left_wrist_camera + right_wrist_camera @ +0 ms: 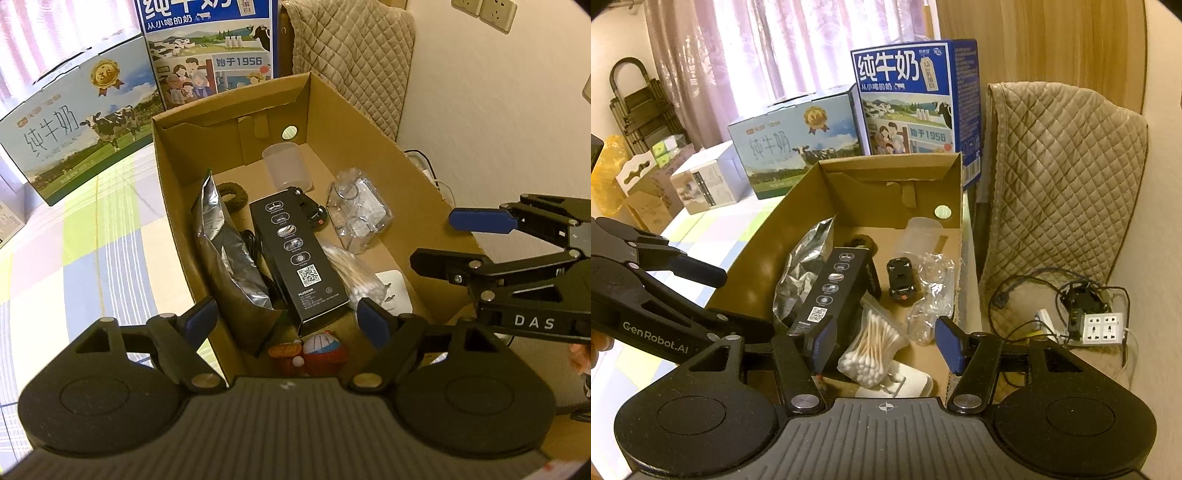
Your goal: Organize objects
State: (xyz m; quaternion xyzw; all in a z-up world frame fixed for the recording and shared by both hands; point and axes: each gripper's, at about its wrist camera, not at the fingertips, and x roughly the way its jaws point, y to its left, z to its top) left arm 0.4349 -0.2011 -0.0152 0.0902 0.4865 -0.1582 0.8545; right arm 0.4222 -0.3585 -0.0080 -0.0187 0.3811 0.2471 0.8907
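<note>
Item: cotton swab bag [868,349] in cardboard box [417,192] — light, soft, slippery film; I am judging its bunched top best — my left claw [286,321] and right claw [886,345] are hanging released, empty

Brown cardboard box [369,147], black carton [299,254], silver foil bag [218,236], blue-padded claw [288,321].

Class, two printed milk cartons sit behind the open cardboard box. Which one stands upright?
The dark blue milk carton showing a family picture stands upright; the pale green cow-print carton beside it lies lower, lengthwise.
</note>
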